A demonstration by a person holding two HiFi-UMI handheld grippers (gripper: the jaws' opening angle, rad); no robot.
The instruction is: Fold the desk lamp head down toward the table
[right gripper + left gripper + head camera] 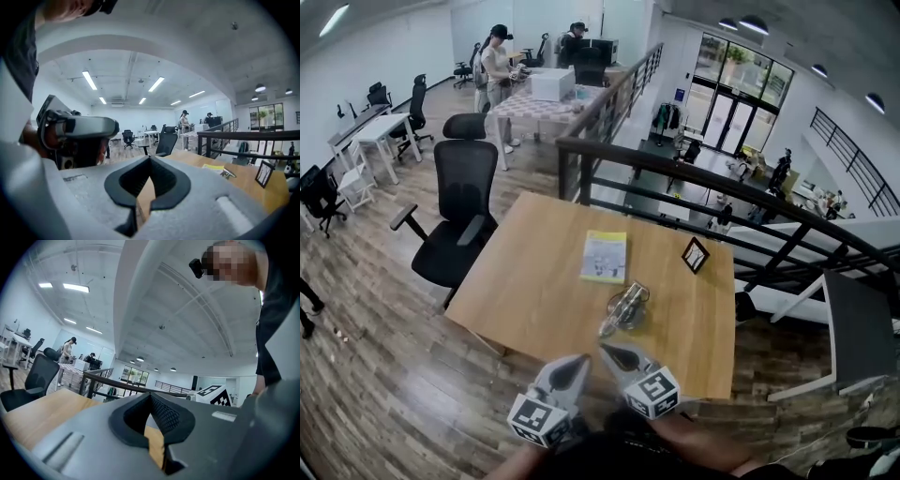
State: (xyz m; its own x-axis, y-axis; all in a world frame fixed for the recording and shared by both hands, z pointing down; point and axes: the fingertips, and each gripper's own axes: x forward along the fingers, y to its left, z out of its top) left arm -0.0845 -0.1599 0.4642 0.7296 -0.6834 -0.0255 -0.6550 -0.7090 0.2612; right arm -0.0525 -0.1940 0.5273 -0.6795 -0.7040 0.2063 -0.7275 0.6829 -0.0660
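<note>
Open-plan office, wood floor, black railing (694,178) across upper right. Wooden table (534,281) centre frame, black chair (459,211) at its left edge. Left gripper (579,360) and right gripper (609,352) low centre, jaws of both pressed together, nothing between. Yellow booklet (605,256) mid-table. Silvery desk lamp (623,307) low on table just below booklet, apart from grippers. Small framed card (695,254) right of booklet.

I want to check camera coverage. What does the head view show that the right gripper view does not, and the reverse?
Only the head view: the marker cube of the right gripper, and all four corners of the table. Only the right gripper view: that gripper's pads from behind, closed with nothing between them. Both: the yellow booklet, the black frame, the lamp, the black chair.
</note>
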